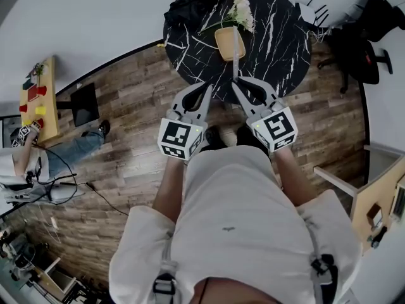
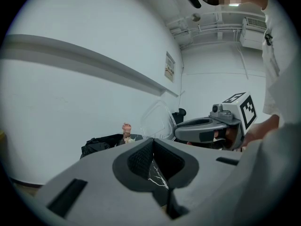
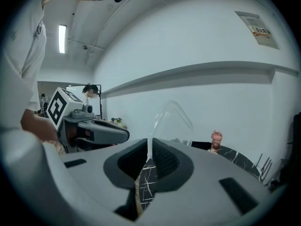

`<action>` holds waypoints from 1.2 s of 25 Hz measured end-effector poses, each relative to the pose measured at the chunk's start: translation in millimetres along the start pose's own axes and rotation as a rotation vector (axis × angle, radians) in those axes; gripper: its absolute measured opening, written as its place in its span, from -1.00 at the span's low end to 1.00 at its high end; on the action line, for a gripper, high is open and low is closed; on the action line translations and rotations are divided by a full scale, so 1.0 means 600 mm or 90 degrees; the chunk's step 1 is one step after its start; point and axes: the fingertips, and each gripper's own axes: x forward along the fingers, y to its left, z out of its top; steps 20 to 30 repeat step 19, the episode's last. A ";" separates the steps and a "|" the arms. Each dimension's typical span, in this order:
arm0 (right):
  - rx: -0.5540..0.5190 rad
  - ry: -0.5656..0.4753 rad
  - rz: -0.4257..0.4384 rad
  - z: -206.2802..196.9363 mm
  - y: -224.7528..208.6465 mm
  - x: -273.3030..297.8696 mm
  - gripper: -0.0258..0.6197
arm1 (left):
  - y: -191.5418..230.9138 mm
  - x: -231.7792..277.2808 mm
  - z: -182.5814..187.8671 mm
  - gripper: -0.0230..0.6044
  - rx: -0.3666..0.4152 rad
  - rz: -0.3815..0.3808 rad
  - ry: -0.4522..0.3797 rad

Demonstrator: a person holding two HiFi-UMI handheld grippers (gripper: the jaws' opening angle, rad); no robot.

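Observation:
My right gripper (image 1: 236,84) is shut on the lower edge of a clear plastic piece (image 1: 235,52), which stands edge-on above a tan wooden tray (image 1: 221,46) on the round black marble table (image 1: 278,37). In the right gripper view the clear piece (image 3: 171,121) rises from between the closed jaws of the right gripper (image 3: 149,142). My left gripper (image 1: 207,88) hangs close beside it at the table's near edge, jaws shut with nothing between them. The left gripper view shows its own closed tips (image 2: 153,142), the right gripper (image 2: 181,133) and the clear piece (image 2: 157,121).
White flowers (image 1: 242,14) and a black cloth bundle (image 1: 190,5) lie at the table's far side, with a pink cup (image 3: 216,140). A black office chair (image 1: 364,43) stands right. A seated person (image 1: 57,157), a monitor (image 1: 83,104) and a wooden desk (image 1: 38,100) are left.

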 end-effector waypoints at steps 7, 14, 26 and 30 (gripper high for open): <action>0.002 0.001 0.003 -0.005 0.003 0.001 -0.81 | 0.003 -0.002 -0.009 -0.91 -0.012 0.005 0.006; -0.008 0.007 0.005 -0.002 0.006 0.000 -0.82 | 0.002 -0.004 -0.007 -0.91 -0.015 0.003 0.005; -0.011 0.010 0.009 -0.002 0.008 0.004 -0.83 | 0.002 -0.004 -0.005 -0.91 -0.016 0.002 0.004; -0.011 0.010 0.009 -0.002 0.008 0.004 -0.83 | 0.002 -0.004 -0.005 -0.91 -0.016 0.002 0.004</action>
